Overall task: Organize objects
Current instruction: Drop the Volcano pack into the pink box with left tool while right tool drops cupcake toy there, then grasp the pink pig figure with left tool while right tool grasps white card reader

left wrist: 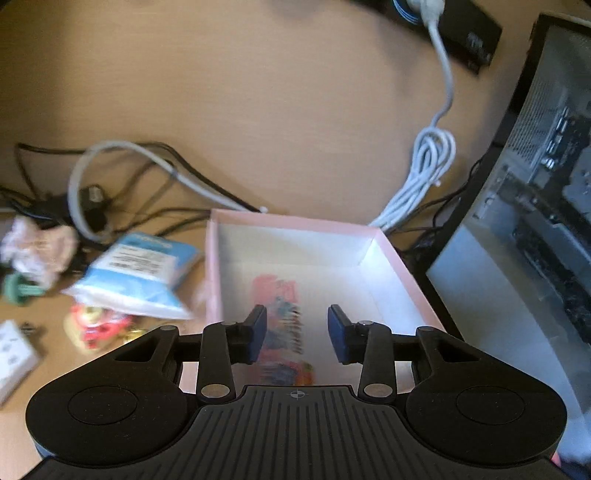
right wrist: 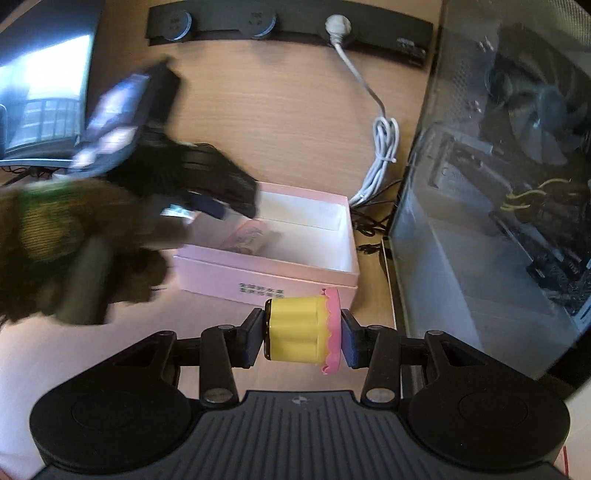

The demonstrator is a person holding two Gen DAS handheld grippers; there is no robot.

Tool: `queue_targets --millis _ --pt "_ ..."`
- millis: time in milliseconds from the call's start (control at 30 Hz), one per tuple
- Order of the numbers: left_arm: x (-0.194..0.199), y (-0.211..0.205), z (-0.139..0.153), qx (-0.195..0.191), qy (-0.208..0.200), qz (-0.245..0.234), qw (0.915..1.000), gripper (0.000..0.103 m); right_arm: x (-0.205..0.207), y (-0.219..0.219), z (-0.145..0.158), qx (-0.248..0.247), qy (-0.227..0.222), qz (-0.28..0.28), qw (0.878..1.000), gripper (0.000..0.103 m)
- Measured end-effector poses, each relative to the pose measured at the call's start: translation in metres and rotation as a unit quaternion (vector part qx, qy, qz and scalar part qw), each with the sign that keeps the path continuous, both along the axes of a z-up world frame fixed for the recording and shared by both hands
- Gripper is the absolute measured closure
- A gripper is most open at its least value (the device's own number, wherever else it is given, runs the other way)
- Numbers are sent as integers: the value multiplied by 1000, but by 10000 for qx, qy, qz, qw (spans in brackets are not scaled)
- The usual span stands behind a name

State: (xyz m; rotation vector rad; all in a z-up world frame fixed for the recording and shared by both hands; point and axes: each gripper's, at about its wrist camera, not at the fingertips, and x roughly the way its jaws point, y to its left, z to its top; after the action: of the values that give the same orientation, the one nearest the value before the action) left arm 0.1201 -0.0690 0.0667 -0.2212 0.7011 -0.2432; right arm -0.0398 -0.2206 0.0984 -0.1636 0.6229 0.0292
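Observation:
An open pink box (left wrist: 295, 223) with a white inside stands on the wooden desk. A colourful flat packet (left wrist: 284, 332) lies on its floor. My left gripper (left wrist: 296, 332) hovers over the box, its blue pads apart and touching nothing. In the right wrist view the same gripper (right wrist: 218, 195) shows as a dark blur above the box (right wrist: 266, 275), with the packet (right wrist: 247, 236) below it. My right gripper (right wrist: 303, 332) is shut on a yellow toy cupcake (right wrist: 291, 328) with a pink frill, held sideways just in front of the box's near wall.
Left of the box lie a blue-and-white bag (left wrist: 136, 273), crumpled paper (left wrist: 37, 247), a red-and-gold item (left wrist: 99, 325) and tangled black cables (left wrist: 110, 206). A coiled white cable (left wrist: 424, 173) and a glass-sided computer case (left wrist: 535, 203) crowd the right. A black power strip (right wrist: 288, 22) runs along the back.

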Motion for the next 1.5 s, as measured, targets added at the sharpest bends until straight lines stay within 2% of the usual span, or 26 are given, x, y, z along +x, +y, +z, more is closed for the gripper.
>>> queue_targets --millis 133,267,400,500,567,633,700,800,867,1000,1033,1067,1200,1400,1500 --pt "-37 36 7 -104 -14 10 9999 63 28 -13 2 127 -58 -20 9999 61" --pt "-81 66 2 289 84 95 9995 63 70 -21 12 227 -344 2 9992 61" --pt "-111 108 -14 523 430 539 9962 63 117 -9 10 139 -477 -190 9986 61" --pt "-125 151 -14 635 441 1134 9905 63 137 -5 7 317 -265 -399 9984 48" --pt "-128 179 -13 712 388 1586 9840 63 132 0 8 471 -286 -397 9977 34" --pt "-125 205 -11 745 386 2011 9760 63 121 12 6 578 -259 -289 9976 32" --pt "-117 230 -10 622 447 2337 9693 63 110 28 5 534 -188 -93 9984 32" --pt "-99 259 -10 255 552 2607 9635 63 90 55 3 391 -86 204 9990 30" --pt "-86 270 -13 210 561 2713 9606 63 80 70 3 332 -27 361 9988 26" --pt "-57 276 -28 457 734 2596 9618 63 60 95 -2 173 122 645 9977 21" --pt "-51 277 -32 526 748 2566 9622 58 56 99 -4 128 156 686 9974 18" --pt "-47 278 -33 550 695 2518 9637 57 53 103 -6 86 193 725 9971 17" --pt "-34 286 -39 452 761 2413 9664 52 46 114 -15 -9 430 835 9956 14" --pt "-18 296 -40 406 861 2384 9665 51 53 139 -25 -42 604 1001 9931 10" --pt "-10 300 -46 578 1065 2347 9645 47 59 158 -28 -43 620 1099 9920 10"
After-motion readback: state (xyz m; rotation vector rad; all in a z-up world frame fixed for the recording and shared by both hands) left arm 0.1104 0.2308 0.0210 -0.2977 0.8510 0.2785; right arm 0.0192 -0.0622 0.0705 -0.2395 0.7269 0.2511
